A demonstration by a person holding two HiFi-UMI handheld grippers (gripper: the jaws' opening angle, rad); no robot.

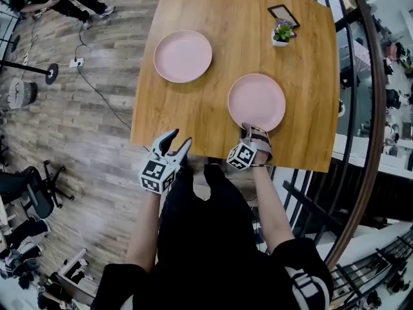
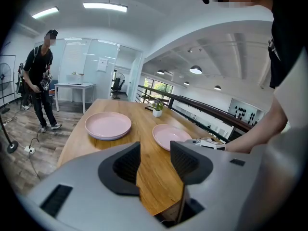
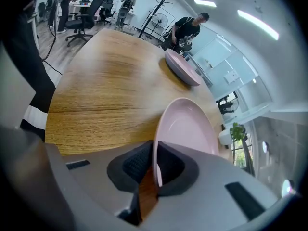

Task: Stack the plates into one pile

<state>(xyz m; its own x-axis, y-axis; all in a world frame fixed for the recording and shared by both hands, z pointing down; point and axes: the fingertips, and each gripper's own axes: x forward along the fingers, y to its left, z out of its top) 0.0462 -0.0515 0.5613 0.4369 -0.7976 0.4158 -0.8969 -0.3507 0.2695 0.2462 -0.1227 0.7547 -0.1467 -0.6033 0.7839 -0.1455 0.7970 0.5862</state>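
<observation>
**Sam:** What shows in the head view?

**Mia:** A wooden table (image 1: pixel 193 118). It is smooth, with brown stripes in the grain. Two round pink plates lie flat on it. The far plate (image 1: pixel 182 55) sits by the left edge, toward the far side. The near plate (image 1: pixel 256 101) sits close to the near edge, toward the right corner. They are well apart.

**Sam:** Anything else on it?

**Mia:** A tiny plant (image 1: pixel 282 32) in a white pot by the far right corner. A dark picture frame (image 1: pixel 283 15) is just behind it.

**Sam:** And the grippers?

**Mia:** The left gripper (image 1: pixel 181 137) is at the near edge, with its fingers spread like a V. The right gripper (image 1: pixel 256 130) is on the near plate's closest rim.

**Sam:** What about the left gripper view?

**Mia:** Its two dark pads (image 2: pixel 126 165) are bumpy with little ribs. They stand apart and hold nothing, and only bare wood shows between them. Both plates are further along the table. They are shiny and shallow, with raised rims.

**Sam:** And the right gripper view?

**Mia:** Its ribbed pads are squeezed onto the thin rim of the near plate, one on each side. The plate's smooth pink dish spreads out past the jaws. The far plate lies beyond it, toward the table's other side.
</observation>
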